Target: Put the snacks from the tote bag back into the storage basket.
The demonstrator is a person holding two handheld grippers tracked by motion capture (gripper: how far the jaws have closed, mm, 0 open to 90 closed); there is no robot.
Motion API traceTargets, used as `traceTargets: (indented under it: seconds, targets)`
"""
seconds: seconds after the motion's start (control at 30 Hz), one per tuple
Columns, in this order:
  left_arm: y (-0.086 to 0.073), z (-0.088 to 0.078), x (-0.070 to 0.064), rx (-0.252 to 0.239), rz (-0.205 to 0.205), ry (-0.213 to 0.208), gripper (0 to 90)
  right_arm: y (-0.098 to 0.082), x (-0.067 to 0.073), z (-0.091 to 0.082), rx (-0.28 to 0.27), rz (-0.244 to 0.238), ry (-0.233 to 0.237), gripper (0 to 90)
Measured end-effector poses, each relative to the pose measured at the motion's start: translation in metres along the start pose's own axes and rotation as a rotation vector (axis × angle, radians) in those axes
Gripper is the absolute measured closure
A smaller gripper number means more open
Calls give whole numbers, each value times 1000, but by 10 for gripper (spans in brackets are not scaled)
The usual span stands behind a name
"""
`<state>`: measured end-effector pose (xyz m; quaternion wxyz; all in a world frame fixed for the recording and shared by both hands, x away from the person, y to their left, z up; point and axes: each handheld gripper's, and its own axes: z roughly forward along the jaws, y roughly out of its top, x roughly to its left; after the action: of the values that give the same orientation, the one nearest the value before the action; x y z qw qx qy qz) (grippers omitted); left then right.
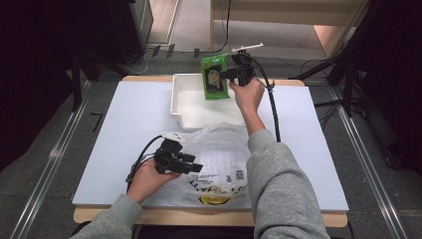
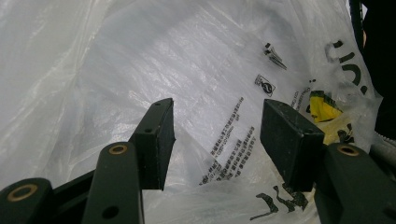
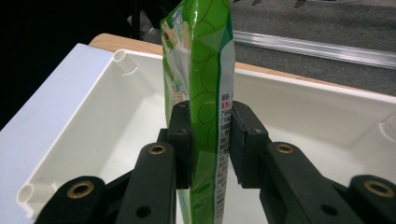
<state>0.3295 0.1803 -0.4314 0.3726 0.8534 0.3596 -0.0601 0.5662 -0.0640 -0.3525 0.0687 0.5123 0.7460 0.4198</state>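
My right gripper [image 1: 230, 73] is shut on a green snack packet [image 1: 215, 77] and holds it upright over the white bin [image 1: 185, 112] at the table's far middle. In the right gripper view both pads pinch the green snack packet [image 3: 205, 70] edge-on above the white bin [image 3: 299, 109], whose inside looks bare. My left gripper [image 1: 198, 167] rests low at the near left, jaws open, pointing at a white plastic bag [image 1: 219, 154]. The left gripper view has the white plastic bag [image 2: 140, 60] lying crumpled between and beyond the spread pads, none of it pinched.
The table top [image 1: 124, 129] is a pale blue-white sheet with a wooden edge. Cables trail from both grippers. Dark stands and floor rails [image 1: 45, 169] flank the table. A small white syringe-like item [image 1: 247, 48] lies beyond the bin.
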Motion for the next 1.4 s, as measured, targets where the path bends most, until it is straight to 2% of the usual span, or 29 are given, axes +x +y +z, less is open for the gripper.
traceTargets:
  seconds: [0.27,0.43,0.6,0.97,1.23,1.4]
  targets:
    - [0,0,0,0,-3,-2,454,-3,-7,11,1,19,-14,736]
    - [0,1,0,15,2,2,457,-7,-9,19,-4,-25,-45,736]
    - [0,2,-1,21,7,2,457,-11,-11,27,15,-37,-63,736]
    - [0,3,0,24,5,0,456,-16,-14,39,9,-4,-27,731]
    - [0,3,0,23,0,-1,456,-19,-13,53,27,5,-19,708]
    - [-1,3,0,24,1,-1,456,-20,-13,59,35,2,-36,685]
